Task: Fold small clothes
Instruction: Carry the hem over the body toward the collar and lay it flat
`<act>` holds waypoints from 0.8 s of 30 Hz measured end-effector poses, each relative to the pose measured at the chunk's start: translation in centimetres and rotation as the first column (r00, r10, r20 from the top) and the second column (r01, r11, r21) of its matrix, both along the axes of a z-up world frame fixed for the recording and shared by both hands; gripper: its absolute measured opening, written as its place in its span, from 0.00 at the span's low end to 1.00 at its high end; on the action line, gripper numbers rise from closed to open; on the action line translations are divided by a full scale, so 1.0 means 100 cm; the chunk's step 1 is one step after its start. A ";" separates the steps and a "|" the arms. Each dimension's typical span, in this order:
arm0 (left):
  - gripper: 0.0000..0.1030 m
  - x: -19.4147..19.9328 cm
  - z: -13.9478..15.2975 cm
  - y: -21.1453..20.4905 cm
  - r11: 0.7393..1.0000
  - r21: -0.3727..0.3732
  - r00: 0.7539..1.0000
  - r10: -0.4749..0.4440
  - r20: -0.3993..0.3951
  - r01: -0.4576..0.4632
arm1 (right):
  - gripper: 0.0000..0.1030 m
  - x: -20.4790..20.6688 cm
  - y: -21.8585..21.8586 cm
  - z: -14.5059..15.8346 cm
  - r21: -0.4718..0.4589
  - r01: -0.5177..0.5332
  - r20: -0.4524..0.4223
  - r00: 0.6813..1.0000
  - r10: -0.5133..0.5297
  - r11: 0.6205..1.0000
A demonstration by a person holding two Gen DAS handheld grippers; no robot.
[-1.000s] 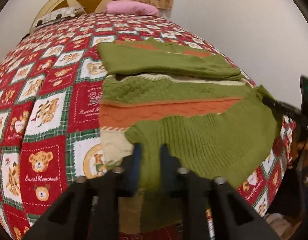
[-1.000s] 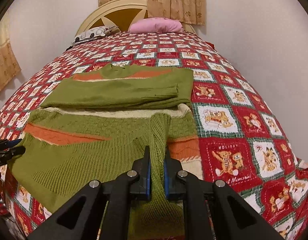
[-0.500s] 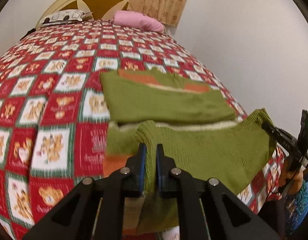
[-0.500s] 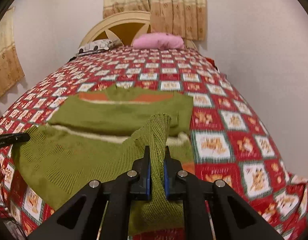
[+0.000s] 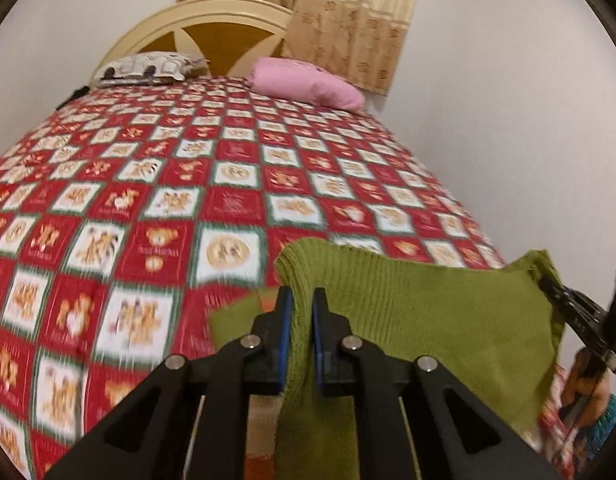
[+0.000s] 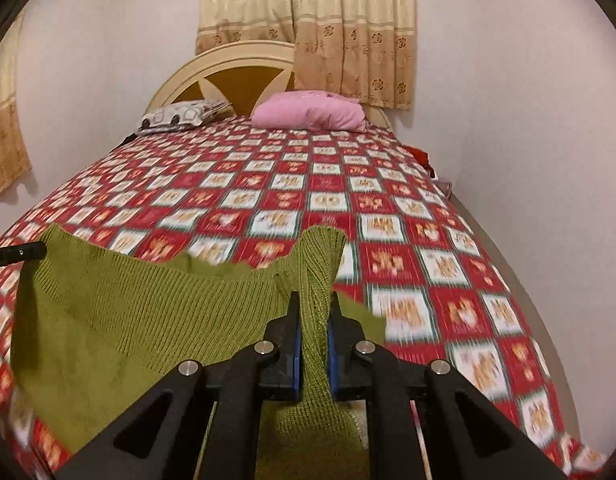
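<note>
A small green knitted sweater point(image 5: 420, 320) with orange stripes lies on the bed. Its bottom hem is lifted off the bed and stretched between both grippers. My left gripper point(image 5: 300, 300) is shut on the hem's left corner. My right gripper point(image 6: 313, 308) is shut on the hem's right corner; the raised cloth point(image 6: 140, 320) spreads to the left in the right wrist view. The right gripper's tip point(image 5: 568, 308) shows at the right edge of the left wrist view, and the left gripper's tip point(image 6: 16, 254) at the left edge of the right wrist view. The rest of the sweater is mostly hidden behind the raised hem.
The bed has a red checked quilt point(image 6: 308, 200) with bear prints. A pink pillow point(image 6: 312, 114) and a patterned pillow point(image 6: 180, 114) lie at the headboard point(image 6: 232, 76). A wall point(image 5: 508, 120) runs along the bed's right side. Curtains point(image 6: 308, 28) hang behind.
Both grippers have lifted the hem up and carried it forward towards the headboard. The folded upper sweater and its orange stripes have dropped out of sight behind the raised cloth.
</note>
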State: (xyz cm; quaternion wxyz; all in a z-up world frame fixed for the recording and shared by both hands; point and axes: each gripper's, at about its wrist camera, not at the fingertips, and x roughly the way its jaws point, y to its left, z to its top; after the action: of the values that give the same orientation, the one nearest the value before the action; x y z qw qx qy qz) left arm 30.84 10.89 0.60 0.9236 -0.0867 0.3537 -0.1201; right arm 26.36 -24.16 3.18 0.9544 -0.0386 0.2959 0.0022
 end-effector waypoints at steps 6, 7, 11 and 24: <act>0.13 0.051 -0.083 -0.017 0.991 0.120 0.985 0.080 -0.150 -0.062 | 0.09 0.061 -0.012 -0.080 -0.018 0.067 -0.156 0.985 -0.069 0.998; 0.20 0.051 -0.086 -0.015 0.991 0.114 0.985 0.089 -0.150 -0.072 | 0.09 0.067 -0.015 -0.092 -0.002 0.071 -0.204 0.976 -0.070 0.997; 0.44 0.048 -0.083 -0.008 0.981 0.137 0.977 0.161 -0.143 -0.141 | 0.09 0.069 -0.025 -0.094 0.048 0.077 -0.230 0.971 -0.064 0.996; 0.54 0.053 -0.087 -0.020 0.955 0.243 0.971 0.202 -0.126 -0.167 | 0.14 0.079 -0.022 -0.102 -0.005 0.099 -0.248 0.964 -0.097 0.995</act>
State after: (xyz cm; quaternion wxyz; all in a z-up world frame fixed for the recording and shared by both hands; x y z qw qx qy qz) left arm 36.12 8.91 -8.12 0.9054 -0.0201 0.4238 0.0156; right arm 34.27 -26.35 -6.98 0.9090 -0.0198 0.4144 -0.0393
